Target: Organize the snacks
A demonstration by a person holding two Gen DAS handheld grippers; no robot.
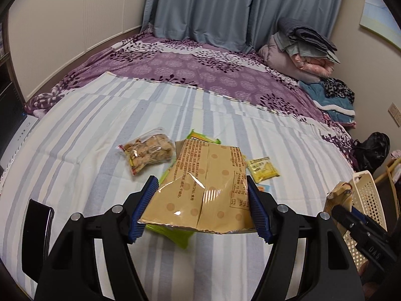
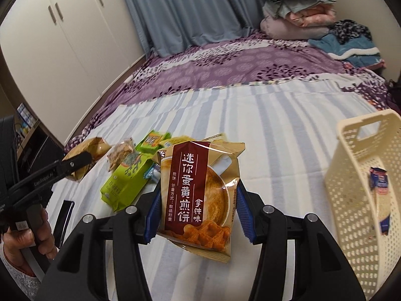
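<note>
Left wrist view: left claw [image 1: 201,207] clamps a tan packet [image 1: 200,188] between its pads, lifted above the bed [image 1: 87,130]. Right claw [image 2: 198,217] grips a latte-biscuit bag [image 2: 198,195] upright, left of the basket [image 2: 351,188].

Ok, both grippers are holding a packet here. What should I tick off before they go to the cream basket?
1. Left gripper clamped on the tan dotted packet: ok, pads press both edges.
2. Right gripper clamped on the egg-roll packet: ok.
3. Both packets clear of the striped sheet: ok, lifted.
4. Basket open and reachable on the right: ok, tilted towards the camera.
5. Room inside the basket: ok, only one blue packet visible.
6. Remaining snacks such as the green packet undisturbed: cannot tell.
</note>
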